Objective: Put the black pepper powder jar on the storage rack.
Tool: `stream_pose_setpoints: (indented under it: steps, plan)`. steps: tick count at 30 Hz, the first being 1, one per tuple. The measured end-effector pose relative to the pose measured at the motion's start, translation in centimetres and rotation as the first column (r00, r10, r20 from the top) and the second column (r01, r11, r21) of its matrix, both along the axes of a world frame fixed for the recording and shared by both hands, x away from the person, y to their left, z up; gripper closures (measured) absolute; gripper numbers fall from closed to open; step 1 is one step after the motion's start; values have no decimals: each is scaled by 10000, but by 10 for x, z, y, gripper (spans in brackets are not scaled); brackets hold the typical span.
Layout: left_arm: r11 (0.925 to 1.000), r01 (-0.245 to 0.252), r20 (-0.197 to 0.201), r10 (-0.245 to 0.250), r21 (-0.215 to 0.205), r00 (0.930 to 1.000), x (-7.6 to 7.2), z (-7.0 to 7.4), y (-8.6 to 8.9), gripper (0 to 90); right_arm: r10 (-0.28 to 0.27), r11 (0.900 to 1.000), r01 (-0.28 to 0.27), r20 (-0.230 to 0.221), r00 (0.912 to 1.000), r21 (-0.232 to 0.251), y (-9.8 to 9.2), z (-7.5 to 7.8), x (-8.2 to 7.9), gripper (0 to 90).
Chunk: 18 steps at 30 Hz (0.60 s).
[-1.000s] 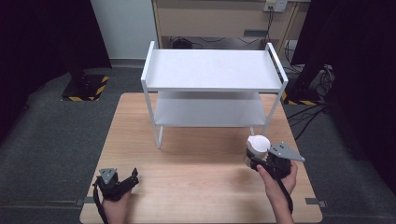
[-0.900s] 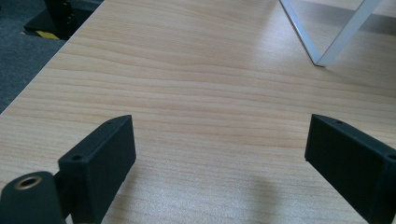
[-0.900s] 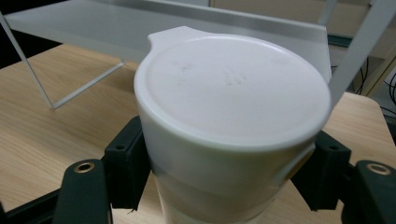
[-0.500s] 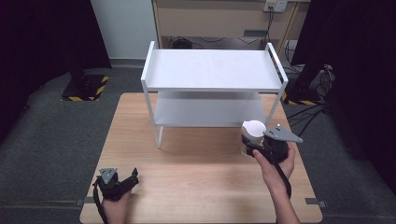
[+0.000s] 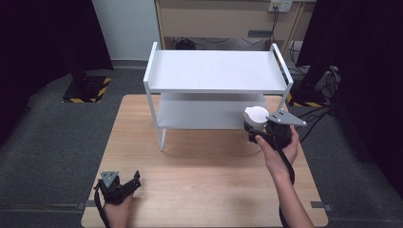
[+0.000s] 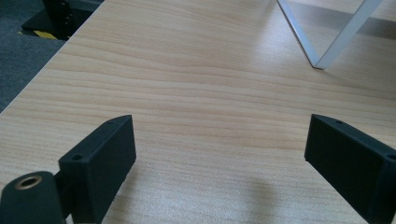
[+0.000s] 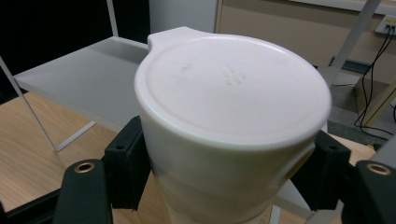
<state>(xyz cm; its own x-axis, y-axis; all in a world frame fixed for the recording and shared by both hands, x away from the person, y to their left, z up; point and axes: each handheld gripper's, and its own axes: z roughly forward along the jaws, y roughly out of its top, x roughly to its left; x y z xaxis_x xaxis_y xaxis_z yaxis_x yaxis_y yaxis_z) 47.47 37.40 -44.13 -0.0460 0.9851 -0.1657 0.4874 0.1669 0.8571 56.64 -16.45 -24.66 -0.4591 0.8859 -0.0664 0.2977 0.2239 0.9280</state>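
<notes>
Wooden table [image 5: 199, 190]: light wood grain, occupies the lower centre of the high view.

White shelf rack [image 5: 216, 71]: two tiers, thin white legs, stands on the far half of the table at the centre of the high view; in the right gripper view its lower tier sits at upper left.

White cup [image 7: 233, 116]: plain, round, matte white, turned upside down so its flat base faces up; a small tab or handle juts from the edge at the upper left of the right gripper view. In the high view it [image 5: 255, 115] sits right of centre, in front of the rack's right front corner, raised off the table.

Right gripper [image 5: 256, 130]: black, grey three-cornered plate on top, held in a hand at right of centre in the high view. Jaws clamped on the cup's sides, one pad on each side.

Left gripper [image 5: 135, 179]: black, lower left of the high view, low over the table. Jaws spread wide apart, bare wood between them, holding nothing.
</notes>
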Motion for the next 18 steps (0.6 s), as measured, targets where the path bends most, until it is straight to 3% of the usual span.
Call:
stream_pose_setpoints:
  steps: [18]
  plan:
    - [10000,-11,7,11,-59,10000,1,0,1,85,-107,9999,107,-6,9999,78,10,7,31,305]
